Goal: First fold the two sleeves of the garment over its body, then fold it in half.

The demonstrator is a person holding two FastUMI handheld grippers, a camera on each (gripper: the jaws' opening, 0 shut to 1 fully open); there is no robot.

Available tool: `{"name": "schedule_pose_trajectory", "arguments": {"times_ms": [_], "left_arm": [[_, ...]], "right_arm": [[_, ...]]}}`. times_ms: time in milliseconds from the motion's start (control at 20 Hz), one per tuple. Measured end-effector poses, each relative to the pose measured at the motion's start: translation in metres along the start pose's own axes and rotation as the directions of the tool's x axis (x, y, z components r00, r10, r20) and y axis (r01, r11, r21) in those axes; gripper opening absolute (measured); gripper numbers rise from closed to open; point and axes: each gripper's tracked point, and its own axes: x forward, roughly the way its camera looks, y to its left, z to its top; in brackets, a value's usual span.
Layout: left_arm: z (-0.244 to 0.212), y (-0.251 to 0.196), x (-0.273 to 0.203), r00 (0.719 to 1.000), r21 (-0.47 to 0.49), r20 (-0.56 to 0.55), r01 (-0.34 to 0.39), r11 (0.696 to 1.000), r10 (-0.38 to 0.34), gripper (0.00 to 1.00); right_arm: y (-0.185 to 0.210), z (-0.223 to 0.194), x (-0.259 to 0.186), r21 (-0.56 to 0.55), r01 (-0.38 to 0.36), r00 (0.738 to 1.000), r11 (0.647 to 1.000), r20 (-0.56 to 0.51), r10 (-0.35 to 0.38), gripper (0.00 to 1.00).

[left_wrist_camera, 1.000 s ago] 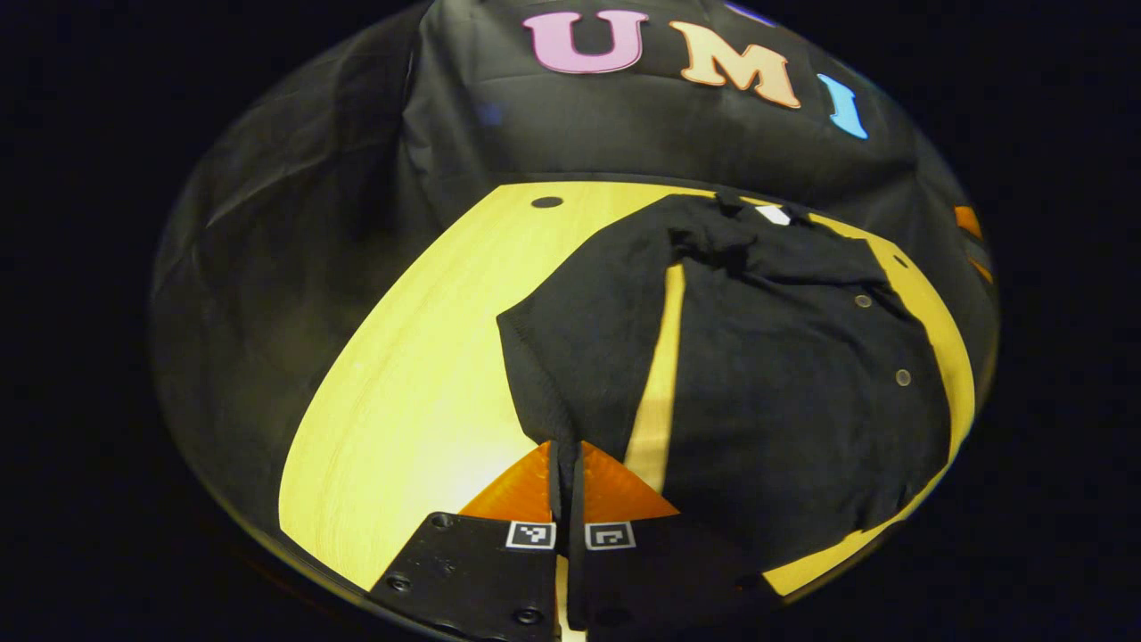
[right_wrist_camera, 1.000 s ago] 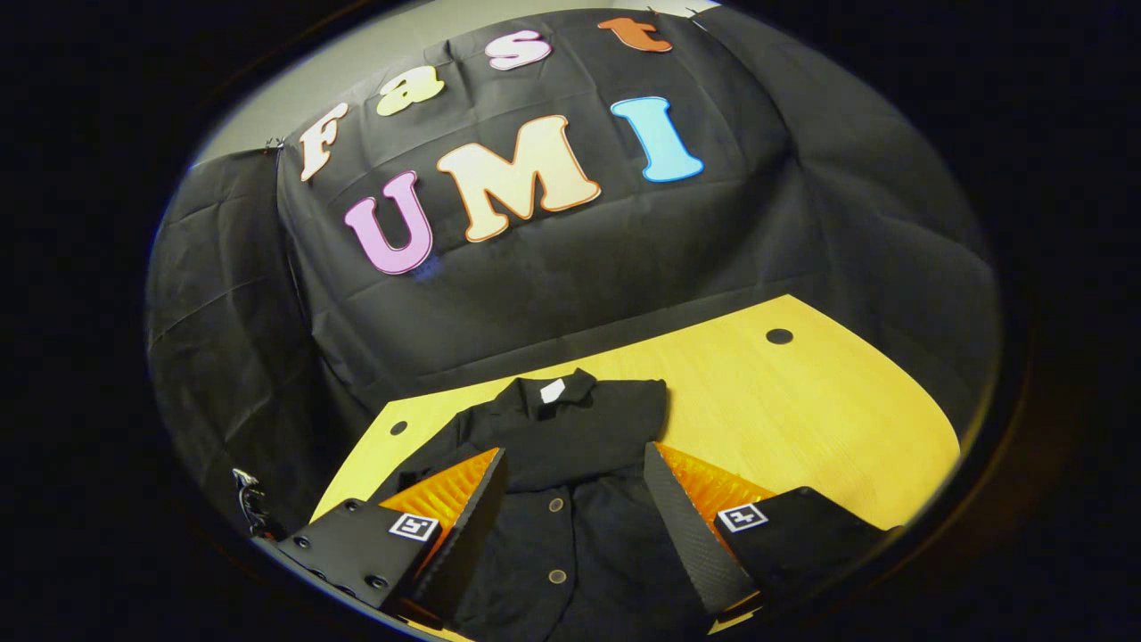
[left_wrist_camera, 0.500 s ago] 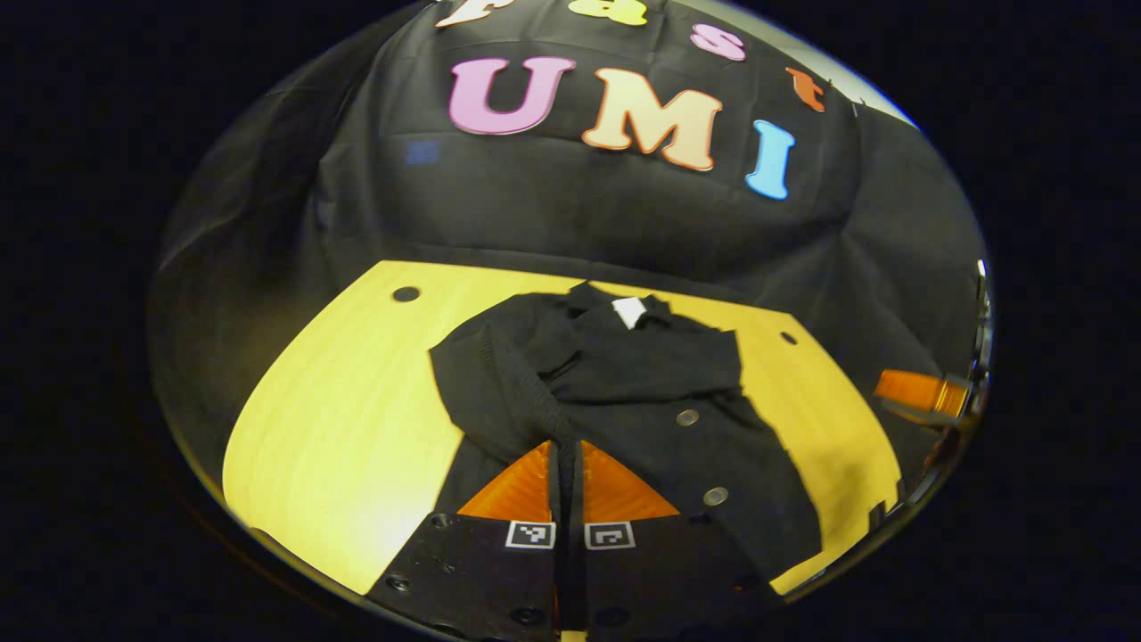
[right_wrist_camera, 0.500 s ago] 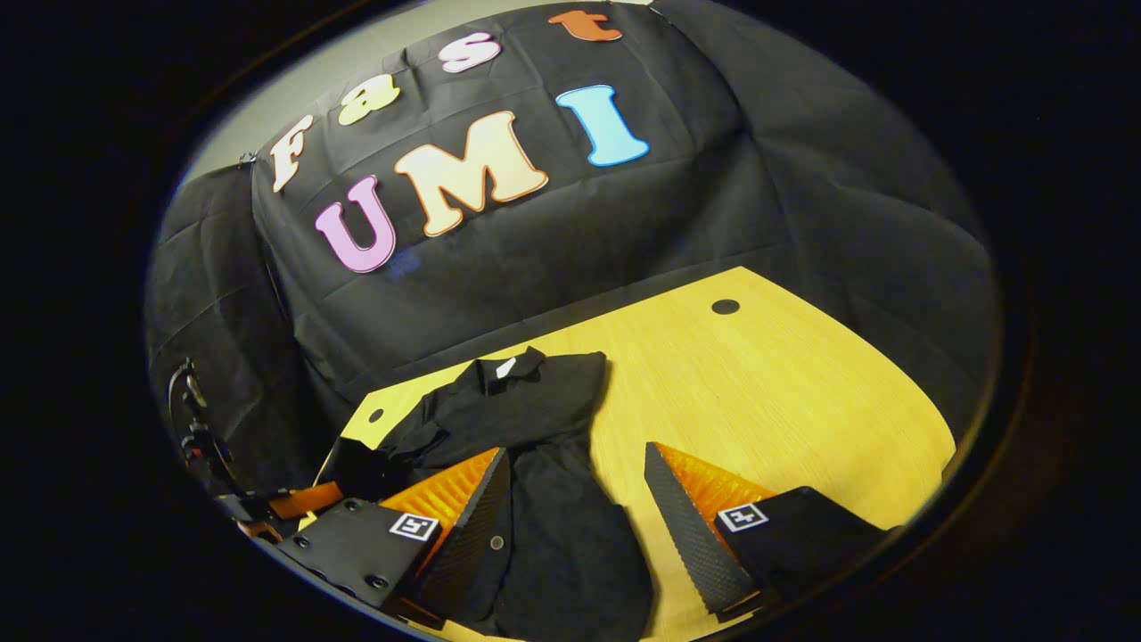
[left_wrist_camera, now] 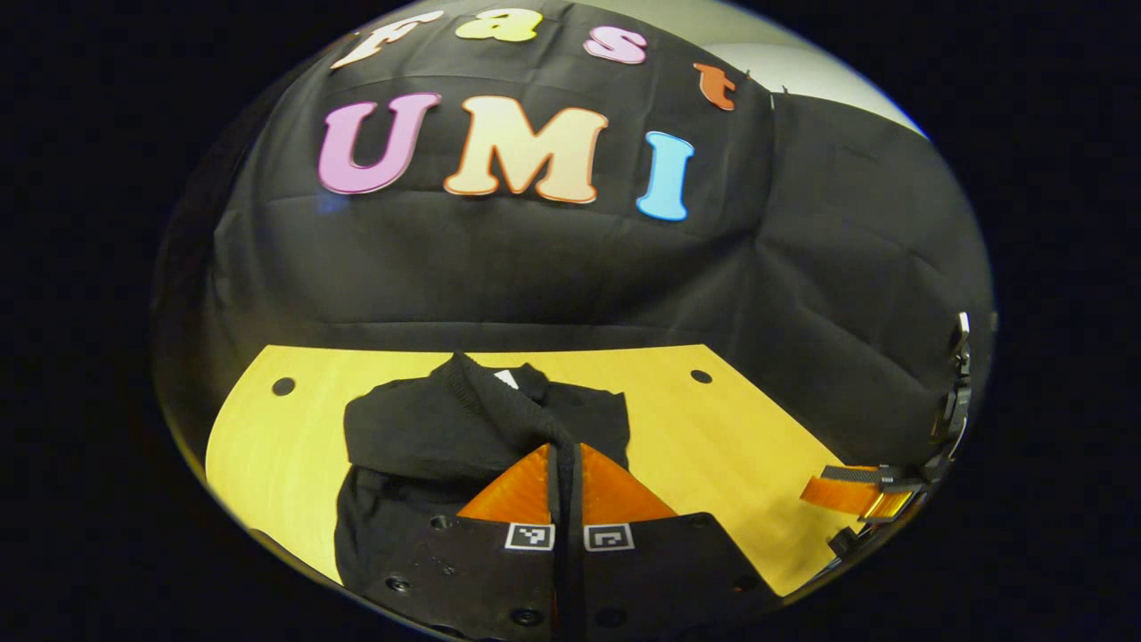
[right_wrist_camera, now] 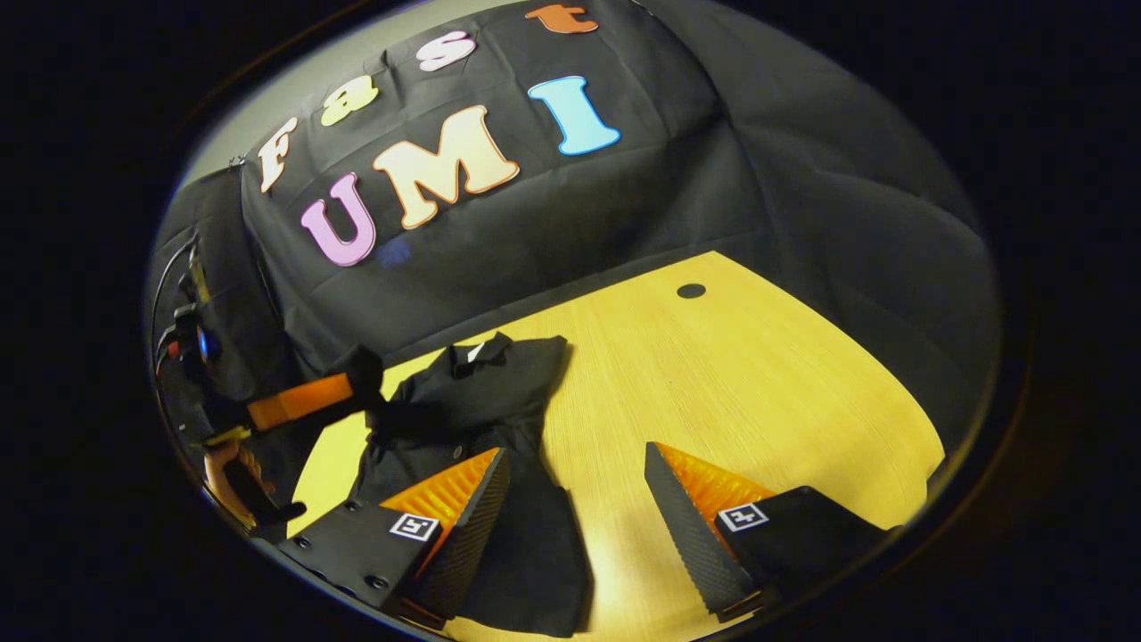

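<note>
On the desk (right_wrist_camera: 758,374), black garment (right_wrist_camera: 499,392) rumpled, sleeve (left_wrist_camera: 499,401) pinched in left tool (left_wrist_camera: 565,464); right tool (right_wrist_camera: 575,499) spread wide.

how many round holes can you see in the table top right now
2. In the left gripper view, one hole lies left of the garment, another hole to its right. More may be hidden.

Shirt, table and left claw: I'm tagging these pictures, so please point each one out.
Shirt (right_wrist_camera: 499,374): right gripper view, on the folded upper body.
Table (right_wrist_camera: 758,374): right gripper view, on bare wood right of the shirt.
Left claw (left_wrist_camera: 563,464): left gripper view, between its fingertips, pinching the shirt's sleeve.
</note>
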Motion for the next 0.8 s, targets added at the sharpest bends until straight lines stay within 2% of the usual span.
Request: {"name": "schedule_pose_trajectory", "arguments": {"times_ms": [400,600,700,800], "left_arm": [[-0.012,-0.041,0.088,0.997,0.104,-0.062,0.056,0.993,-0.050,0.00],[-0.029,-0.053,0.111,0.991,0.070,-0.099,0.098,0.993,-0.091,0.00],[-0.026,-0.069,0.111,0.986,0.022,-0.079,0.149,0.989,-0.147,0.09],[-0.015,-0.080,0.111,0.986,0.022,-0.049,0.164,0.986,-0.162,0.44]], "right_arm": [[0.004,-0.033,0.001,-0.025,-0.037,0.998,0.999,-0.049,0.035,0.98],[-0.003,-0.044,0.008,-0.047,-0.021,0.998,0.999,-0.064,0.018,0.97],[-0.006,-0.047,0.008,-0.045,-0.022,0.997,0.999,-0.071,0.019,0.97],[-0.007,-0.048,0.008,-0.051,-0.025,0.997,0.998,-0.076,0.021,0.97]]}}
